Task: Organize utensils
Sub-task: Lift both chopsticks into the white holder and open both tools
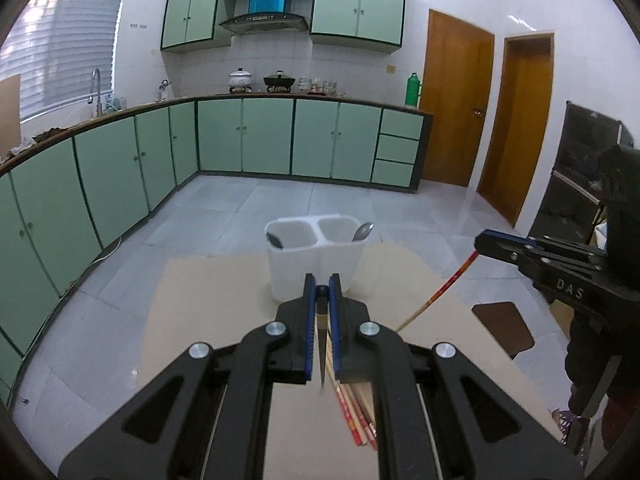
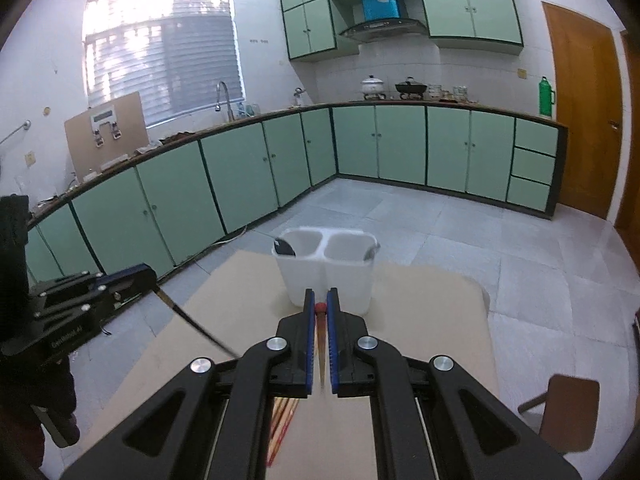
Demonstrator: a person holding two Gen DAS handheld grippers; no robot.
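Chopsticks pinched in both grippers: left gripper grips a dark chopstick, right gripper a red-tipped chopstick. Holder sits just ahead of the fingers; next they need tipping in, I reckon.

Domestic kitchen. Green base cabinets run along the back and left under a dark worktop. Matching wall cabinets at top centre flank a range hood. Two pots stand on burners at centre back. Tap below a blinded window, upper left. White tiled wall, grey tiled floor. Wooden doors at right; green flask at the counter's end.
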